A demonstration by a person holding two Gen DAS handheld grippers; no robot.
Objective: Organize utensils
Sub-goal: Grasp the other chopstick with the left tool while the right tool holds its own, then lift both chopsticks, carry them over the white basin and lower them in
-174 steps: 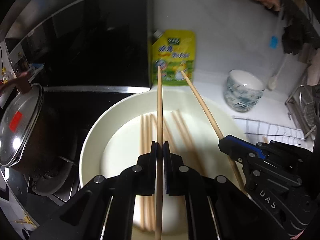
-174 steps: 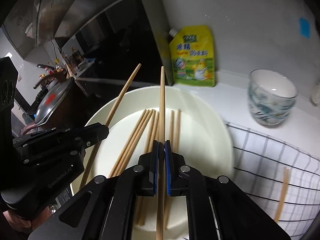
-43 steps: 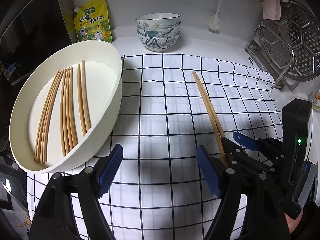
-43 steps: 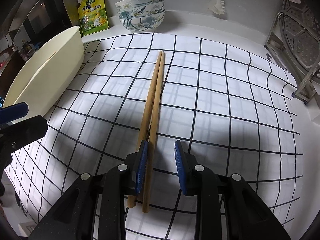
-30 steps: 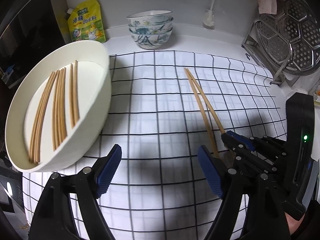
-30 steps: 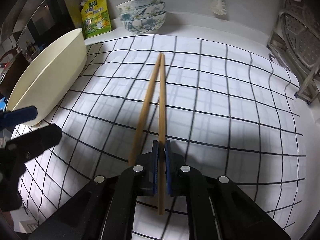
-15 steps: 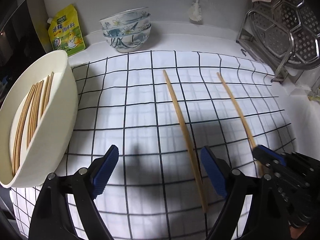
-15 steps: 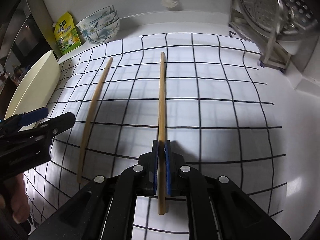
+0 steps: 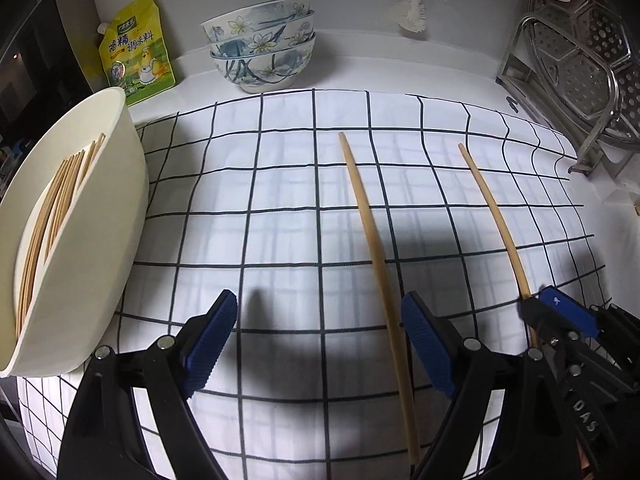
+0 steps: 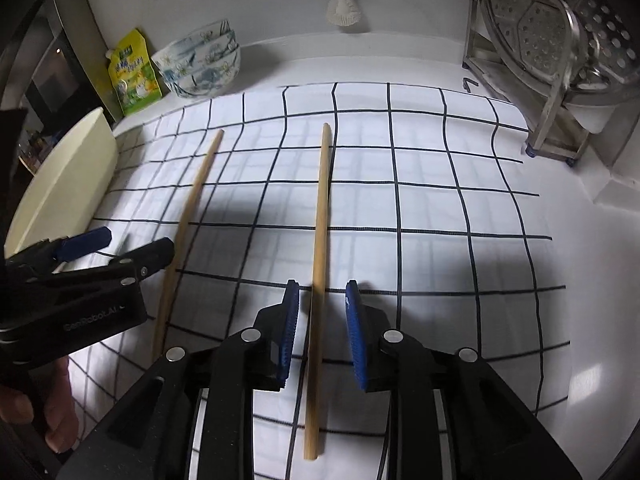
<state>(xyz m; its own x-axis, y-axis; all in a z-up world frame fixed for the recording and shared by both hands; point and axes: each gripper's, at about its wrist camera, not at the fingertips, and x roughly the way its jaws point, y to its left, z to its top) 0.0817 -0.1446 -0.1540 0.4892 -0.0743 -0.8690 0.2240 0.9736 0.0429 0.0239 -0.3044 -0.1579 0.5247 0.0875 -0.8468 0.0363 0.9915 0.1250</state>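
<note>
near end of the left chopstick [image 9: 374,248] runs under the left gripper's arm, steamer rack [image 9: 576,60] chopped off by the frame edge, pouch [image 9: 138,66] print too tiny to read

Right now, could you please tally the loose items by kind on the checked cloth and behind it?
Chopsticks on the checked cloth: 2 (left one, right one)
Stacked bowls: 3
Yellow pouch: 1
Total: 6

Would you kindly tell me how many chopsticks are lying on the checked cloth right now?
2. One chopstick lies between the right gripper's opening fingers, untouched. The other chopstick lies beside it, nearer the white basin, just inside the open left gripper's fingers.
</note>
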